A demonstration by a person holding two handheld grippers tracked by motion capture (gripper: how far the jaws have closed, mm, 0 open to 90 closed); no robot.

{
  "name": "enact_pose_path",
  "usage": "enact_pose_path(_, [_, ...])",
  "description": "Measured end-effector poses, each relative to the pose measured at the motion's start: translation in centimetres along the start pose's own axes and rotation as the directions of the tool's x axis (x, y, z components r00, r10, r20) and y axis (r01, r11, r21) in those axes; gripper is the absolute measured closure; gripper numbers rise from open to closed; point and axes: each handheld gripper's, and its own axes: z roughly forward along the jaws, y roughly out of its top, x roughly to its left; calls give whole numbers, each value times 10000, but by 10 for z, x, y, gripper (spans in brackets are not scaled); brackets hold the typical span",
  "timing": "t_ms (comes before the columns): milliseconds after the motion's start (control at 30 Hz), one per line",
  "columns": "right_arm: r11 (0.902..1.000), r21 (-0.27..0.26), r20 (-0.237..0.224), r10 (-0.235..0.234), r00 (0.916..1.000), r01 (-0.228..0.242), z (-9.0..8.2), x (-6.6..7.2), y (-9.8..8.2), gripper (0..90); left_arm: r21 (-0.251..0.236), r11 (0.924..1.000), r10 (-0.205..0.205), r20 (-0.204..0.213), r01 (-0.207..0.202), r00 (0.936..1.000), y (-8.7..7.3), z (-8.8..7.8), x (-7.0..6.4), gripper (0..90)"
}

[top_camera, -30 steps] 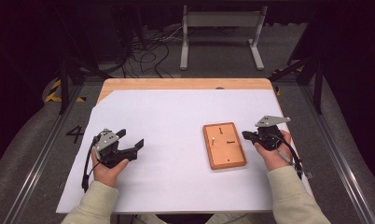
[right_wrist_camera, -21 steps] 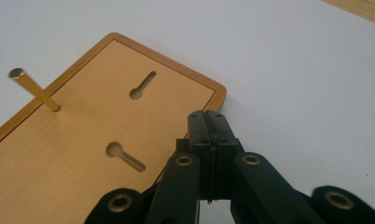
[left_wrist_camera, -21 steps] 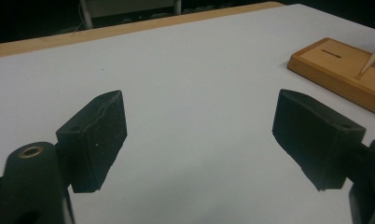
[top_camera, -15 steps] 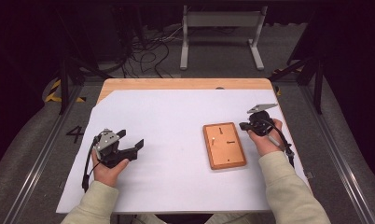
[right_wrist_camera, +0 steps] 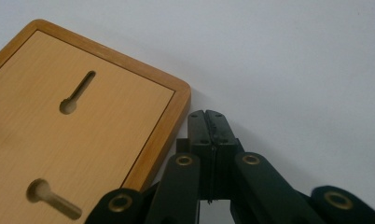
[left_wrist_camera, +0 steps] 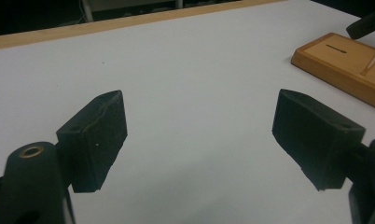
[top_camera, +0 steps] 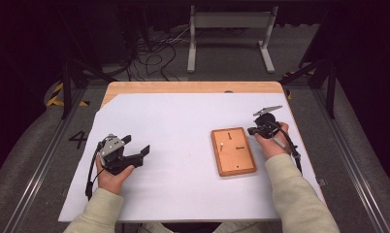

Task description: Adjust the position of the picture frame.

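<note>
A flat wooden board [top_camera: 233, 151] lies on the white table cover, right of centre. It has dark keyhole slots [right_wrist_camera: 78, 91] and a small pale peg [top_camera: 222, 145] standing on it. My right gripper [top_camera: 253, 130] is shut with nothing between its jaws, and its tip [right_wrist_camera: 209, 116] sits just off the board's [right_wrist_camera: 73, 130] far right corner, low over the table. My left gripper [top_camera: 136, 144] rests at the table's left, open wide [left_wrist_camera: 199, 135] over bare cover. The board [left_wrist_camera: 344, 60] lies well off to its right.
The white cover [top_camera: 183, 126] spans most of the table, with a strip of bare wood [top_camera: 193, 87] at the far edge. Cables and a metal stand [top_camera: 229, 29] are on the floor beyond. Rails run along both sides.
My right gripper has moved forward and left, up to the board's far right corner. The left gripper has stayed almost still.
</note>
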Motion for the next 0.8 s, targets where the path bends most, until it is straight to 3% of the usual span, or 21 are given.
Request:
enact_pose_path(133, [9993,281,28,260,9997,-260,9,-1,1,900,-1,10000,-15,20,15,10000,0,1,0,181])
enact_pose_path(367, [9984,564,254,60,9997,-74,18,4,9,900,31,10000,-36,33,36,10000,0,1,1,181])
enact_pose_path(467, [9968,724,394,-357,9986,328,20,8,12,900,80,10000,-33,30,32,10000,-1,2,0,180])
enact_pose_path(533, [9961,637,21,-610,9981,607,23,13,15,900,97,10000,-25,59,24,10000,-1,2,0,180])
enact_pose_path(633, [9928,637,85,-1018,9948,1010,26,20,19,900,111,9999,-45,88,44,10000,-1,3,0,180])
enact_pose_path(700, [9916,387,-205,-1227,9922,1235,30,25,23,900,141,9999,-44,121,42,9999,-1,4,1,180])
enact_pose_path(800, [9882,458,-313,-1447,9890,1460,33,28,28,900,196,9998,-44,136,42,9999,-1,6,1,180])
